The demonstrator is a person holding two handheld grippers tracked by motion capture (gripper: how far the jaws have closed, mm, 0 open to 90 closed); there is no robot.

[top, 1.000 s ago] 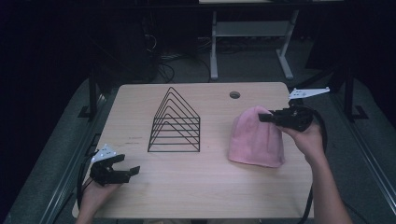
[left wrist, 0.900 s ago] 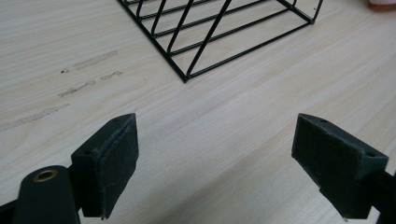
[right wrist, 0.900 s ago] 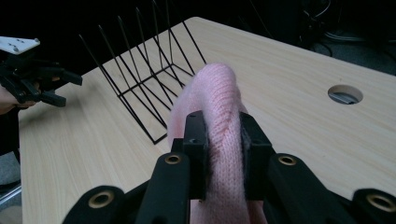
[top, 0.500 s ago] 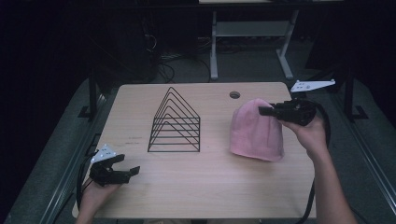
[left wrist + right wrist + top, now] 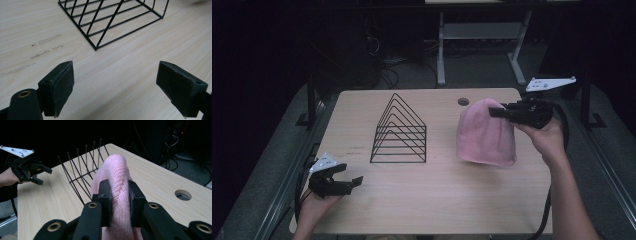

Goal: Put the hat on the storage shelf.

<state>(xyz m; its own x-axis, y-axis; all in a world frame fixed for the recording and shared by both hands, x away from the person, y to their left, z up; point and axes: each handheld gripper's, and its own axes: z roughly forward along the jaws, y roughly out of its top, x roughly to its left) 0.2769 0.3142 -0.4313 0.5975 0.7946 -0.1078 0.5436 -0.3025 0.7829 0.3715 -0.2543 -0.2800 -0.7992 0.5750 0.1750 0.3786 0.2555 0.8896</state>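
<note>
A: Desk (image 5: 437, 200) from the high view: pale wood, with one black wire rack (image 5: 399, 131) near the middle and one pink knit hat (image 5: 486, 134) to its right. Two things in all, plus a round hole (image 5: 463, 101) near the far edge.

B: Any writing or labels?

A: None that I can read. The right gripper (image 5: 493, 112) is clenched on the top of the hat, whose lower edge rests on the desk. The left gripper (image 5: 357, 180) sits low at the near left corner, well apart from the rack, jaws spread, grasping nothing.

B: And the left gripper view?

A: Left gripper (image 5: 115, 85) released, its two black pads wide apart over bare wood. The rack (image 5: 112, 22) stands beyond them, not touching. A few faint grey scuffs (image 5: 46, 47) mark the desk to the left.

B: The right gripper view?

A: The right gripper (image 5: 119, 202) pinches a fold of the hat (image 5: 117, 177) between both jaws; the knit bulges up above them. Behind it the rack (image 5: 85, 167) shows six wire triangles in a row. The other gripper (image 5: 41, 175) is farther off at the left, with a white plate on top. The hole (image 5: 183, 194) lies to the right.
</note>
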